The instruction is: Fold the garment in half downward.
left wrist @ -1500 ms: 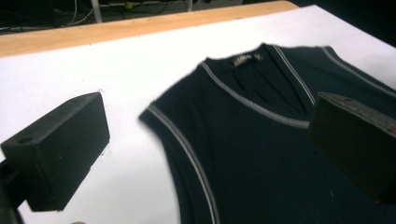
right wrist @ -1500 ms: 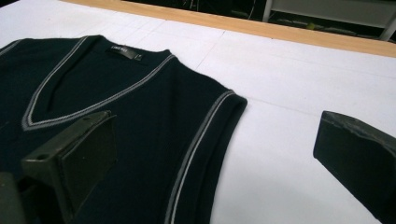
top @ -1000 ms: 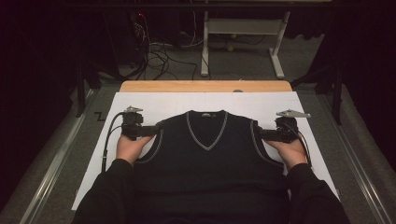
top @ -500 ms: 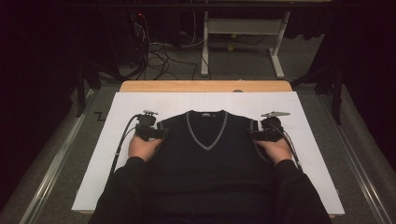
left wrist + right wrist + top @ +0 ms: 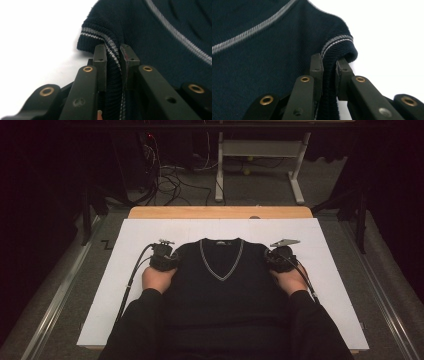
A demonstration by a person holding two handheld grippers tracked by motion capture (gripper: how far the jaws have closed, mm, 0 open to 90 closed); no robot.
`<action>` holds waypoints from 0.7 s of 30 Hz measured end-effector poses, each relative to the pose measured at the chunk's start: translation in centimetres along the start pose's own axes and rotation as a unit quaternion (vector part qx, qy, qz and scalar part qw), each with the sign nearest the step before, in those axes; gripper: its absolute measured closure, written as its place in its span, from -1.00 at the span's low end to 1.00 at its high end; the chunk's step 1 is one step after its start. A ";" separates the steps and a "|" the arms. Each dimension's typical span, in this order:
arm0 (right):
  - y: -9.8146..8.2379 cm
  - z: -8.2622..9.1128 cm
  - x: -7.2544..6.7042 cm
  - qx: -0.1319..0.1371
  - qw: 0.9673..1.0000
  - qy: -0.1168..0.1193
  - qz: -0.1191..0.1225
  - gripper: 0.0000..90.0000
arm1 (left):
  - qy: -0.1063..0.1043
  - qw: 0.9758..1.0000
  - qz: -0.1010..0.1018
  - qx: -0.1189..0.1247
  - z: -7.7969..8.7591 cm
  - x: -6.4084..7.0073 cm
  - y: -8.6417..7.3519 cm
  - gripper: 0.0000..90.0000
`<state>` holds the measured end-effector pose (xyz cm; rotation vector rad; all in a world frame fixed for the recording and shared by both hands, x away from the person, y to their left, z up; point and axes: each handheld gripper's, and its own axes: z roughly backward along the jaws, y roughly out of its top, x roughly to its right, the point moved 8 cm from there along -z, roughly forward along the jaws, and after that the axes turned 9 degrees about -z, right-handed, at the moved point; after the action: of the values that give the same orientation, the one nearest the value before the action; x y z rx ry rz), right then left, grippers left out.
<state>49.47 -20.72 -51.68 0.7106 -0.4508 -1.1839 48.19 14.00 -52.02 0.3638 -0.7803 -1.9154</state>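
Observation:
A dark navy sleeveless V-neck sweater (image 5: 222, 285) with grey trim lies flat on the white table cover (image 5: 115, 285). My left gripper (image 5: 164, 258) sits at its left armhole, and my right gripper (image 5: 280, 260) at its right armhole. Both sets of jaws have just been closing. In the left gripper view the pads (image 5: 100, 53) pinch the striped armhole edge (image 5: 110, 45). In the right gripper view the pads (image 5: 316, 65) clamp the striped armhole edge (image 5: 334, 41) of the sweater (image 5: 262, 62). A person's hands and dark sleeves hold both grippers.
The wooden table edge (image 5: 220, 212) runs along the far side. Beyond it are a white metal frame (image 5: 260, 150) and cables (image 5: 170, 175) on the floor. Metal rails (image 5: 55, 300) flank the table. White cover lies bare left and right of the sweater.
Both hands have moved inward toward the sweater's armholes. The two grippers now sit against the garment's shoulder edges.

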 end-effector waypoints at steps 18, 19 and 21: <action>8.7 8.2 1.1 0.186 0.982 -0.041 -0.002 0.78 | 0.038 0.974 -0.026 0.221 9.8 -0.2 9.6 0.64; 9.0 8.5 1.0 0.190 0.981 -0.040 0.001 0.78 | 0.039 0.974 -0.027 0.222 10.1 -0.3 9.8 0.64; 9.6 9.0 0.7 0.197 0.980 -0.037 0.004 0.78 | 0.037 0.974 -0.028 0.220 10.1 -0.4 9.7 0.64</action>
<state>50.23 -21.82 -38.52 1.0041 -0.7621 -1.1264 49.38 15.09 -38.08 0.7298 -1.1561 -1.7585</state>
